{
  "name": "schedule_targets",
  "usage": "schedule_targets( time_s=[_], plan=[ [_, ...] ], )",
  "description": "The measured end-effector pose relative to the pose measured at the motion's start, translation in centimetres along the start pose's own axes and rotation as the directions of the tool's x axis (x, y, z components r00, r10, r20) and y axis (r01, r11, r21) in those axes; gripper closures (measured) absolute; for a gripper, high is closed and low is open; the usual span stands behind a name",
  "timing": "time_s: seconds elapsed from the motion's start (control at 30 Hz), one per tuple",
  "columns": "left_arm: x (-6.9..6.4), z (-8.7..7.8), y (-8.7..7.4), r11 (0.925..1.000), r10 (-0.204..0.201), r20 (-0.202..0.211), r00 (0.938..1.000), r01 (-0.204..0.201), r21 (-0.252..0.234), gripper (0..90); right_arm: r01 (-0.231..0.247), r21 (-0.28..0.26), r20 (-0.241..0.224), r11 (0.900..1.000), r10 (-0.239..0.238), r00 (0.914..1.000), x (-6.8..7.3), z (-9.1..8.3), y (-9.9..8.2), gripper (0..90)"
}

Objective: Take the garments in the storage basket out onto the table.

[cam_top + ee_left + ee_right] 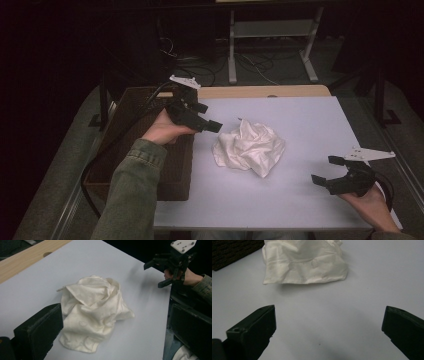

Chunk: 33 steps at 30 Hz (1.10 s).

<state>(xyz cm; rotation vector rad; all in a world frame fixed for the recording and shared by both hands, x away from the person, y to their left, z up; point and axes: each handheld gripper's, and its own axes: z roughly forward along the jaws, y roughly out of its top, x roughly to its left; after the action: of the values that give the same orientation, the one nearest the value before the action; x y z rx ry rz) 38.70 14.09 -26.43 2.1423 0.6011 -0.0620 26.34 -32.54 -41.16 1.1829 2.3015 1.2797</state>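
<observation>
The crumpled white cloth [249, 148] lay on the table [310, 125] between the left tool [214, 125] (jaws apart) and the right tool [328, 171], likewise spread, touching neither.

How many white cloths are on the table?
1: the crumpled white cloth lies in the middle of the table, right of the dark basket. The basket's inside is too dark to check.

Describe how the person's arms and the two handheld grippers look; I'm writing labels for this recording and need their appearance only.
Both grippers are black, with two blocky, flat-faced jaws. The left gripper and the right gripper each carry a pale grey three-cornered plate on top. A black cable trails from the left one, and another loops behind the right. The left forearm wears an olive-green sleeve with a stitched cuff.
</observation>
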Motion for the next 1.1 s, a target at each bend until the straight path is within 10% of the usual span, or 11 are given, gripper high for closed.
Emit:
schedule_targets(
  time_s=[1.1],
  plan=[
    [2.0,-5.1,-8.0,0.996,-0.073,-0.051,0.996,0.07,-0.056,0.0,0.008,0.018,0.005,0.9998,-0.008,1.0,0.0,0.2,-0.1,0.0]
  ],
)
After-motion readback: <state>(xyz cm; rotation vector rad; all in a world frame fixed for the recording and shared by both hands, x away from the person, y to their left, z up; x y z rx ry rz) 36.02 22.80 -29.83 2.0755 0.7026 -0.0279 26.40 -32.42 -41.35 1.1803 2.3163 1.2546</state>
